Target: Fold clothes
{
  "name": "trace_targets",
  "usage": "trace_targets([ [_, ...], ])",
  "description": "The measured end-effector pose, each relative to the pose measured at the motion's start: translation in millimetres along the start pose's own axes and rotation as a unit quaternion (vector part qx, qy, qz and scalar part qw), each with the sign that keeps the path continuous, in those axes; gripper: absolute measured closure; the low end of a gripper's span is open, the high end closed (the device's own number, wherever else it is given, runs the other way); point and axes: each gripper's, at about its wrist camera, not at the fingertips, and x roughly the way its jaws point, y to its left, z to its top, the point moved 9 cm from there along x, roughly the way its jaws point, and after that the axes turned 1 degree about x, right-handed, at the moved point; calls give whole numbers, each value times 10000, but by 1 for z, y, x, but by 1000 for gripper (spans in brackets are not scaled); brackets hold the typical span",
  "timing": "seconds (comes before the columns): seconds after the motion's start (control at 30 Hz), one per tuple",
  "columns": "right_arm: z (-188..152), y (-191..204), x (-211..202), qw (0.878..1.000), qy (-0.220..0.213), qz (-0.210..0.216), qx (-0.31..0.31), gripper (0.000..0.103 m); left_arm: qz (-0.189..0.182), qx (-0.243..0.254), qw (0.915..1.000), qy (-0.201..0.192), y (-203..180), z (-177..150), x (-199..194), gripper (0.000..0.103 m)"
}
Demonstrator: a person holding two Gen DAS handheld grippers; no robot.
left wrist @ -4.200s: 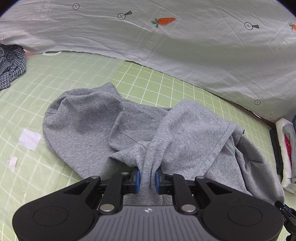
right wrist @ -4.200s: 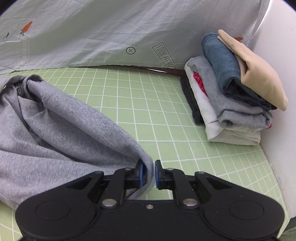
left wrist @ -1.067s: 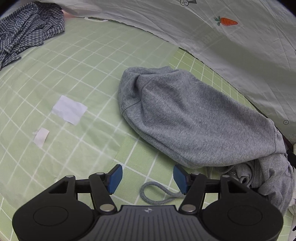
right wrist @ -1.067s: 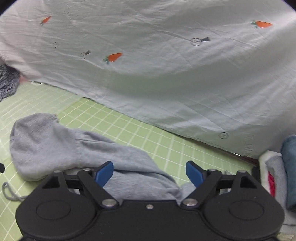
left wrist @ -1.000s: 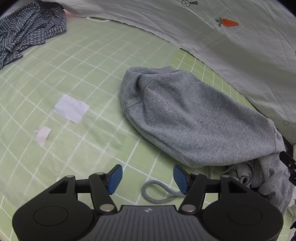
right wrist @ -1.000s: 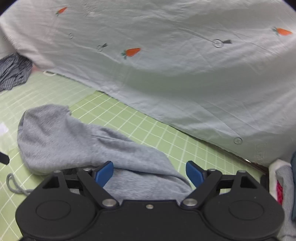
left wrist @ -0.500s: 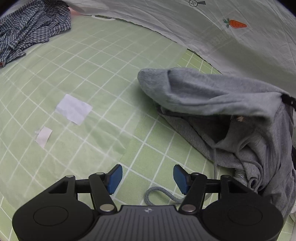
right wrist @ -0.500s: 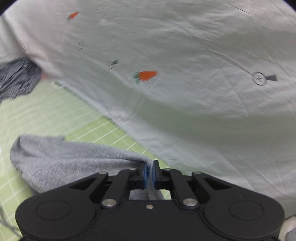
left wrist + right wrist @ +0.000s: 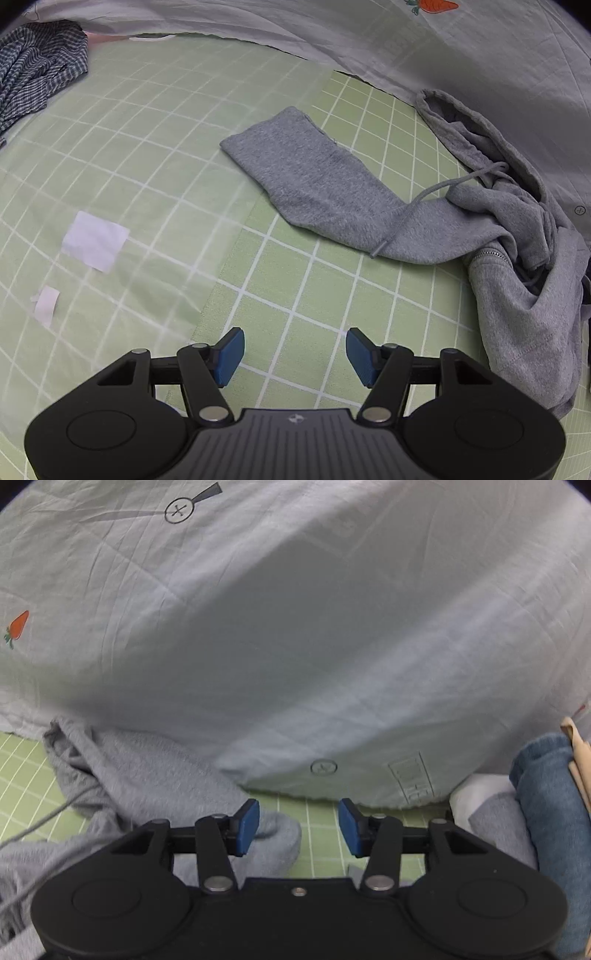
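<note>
A grey zip hoodie point(image 9: 509, 236) lies crumpled on the green grid mat point(image 9: 303, 288) at the right of the left wrist view. One sleeve point(image 9: 314, 177) stretches flat toward the left, with a drawstring point(image 9: 413, 214) across it. My left gripper point(image 9: 291, 354) is open and empty above bare mat, short of the sleeve. In the right wrist view the hoodie point(image 9: 147, 775) lies at the lower left, partly under my right gripper point(image 9: 299, 827), which is open and holds nothing.
A pale sheet with carrot prints point(image 9: 295, 627) hangs at the back. A stack of folded clothes point(image 9: 546, 812) stands at the right. A checked shirt point(image 9: 33, 77) lies at the far left. Two paper scraps point(image 9: 94, 240) lie on the mat.
My right gripper, shut on the hoodie half a second ago, has opened and let it go. The hoodie was pulled right and its sleeve now lies flat. The left gripper stayed open.
</note>
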Motion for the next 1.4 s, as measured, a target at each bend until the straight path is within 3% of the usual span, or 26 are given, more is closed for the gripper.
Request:
trace_targets([
  [0.37, -117, -7, -49, 9882, 695, 201, 1346, 41, 104, 67, 9999, -28, 0, 3, 1, 41],
  [0.7, -152, -36, -47, 9803, 1008, -21, 1697, 29, 195, -572, 9973, -411, 14, 68, 23, 34],
  [1.03, -161, -44, -47, 9764, 1124, -167, 1835, 26, 397, -402, 9971, -511, 7, 110, 58, 32],
  [1.13, -164, -42, -50, 9762, 1169, -223, 1814, 26, 584, -155, 9964, -591, 4, 113, 60, 40],
  [1.2, -165, -38, -54, 9762, 1191, -260, 1793, 26, 840, 163, 9937, -730, 3, 113, 59, 72],
  [1.27, -165, -33, -59, 9764, 1203, -288, 1770, 26, 678, 251, 9943, -783, 2, 111, 58, 88],
  [1.4, -164, -21, -71, 9784, 1179, -348, 1661, 26, 753, 262, 9938, -770, 18, 106, 48, 94],
])
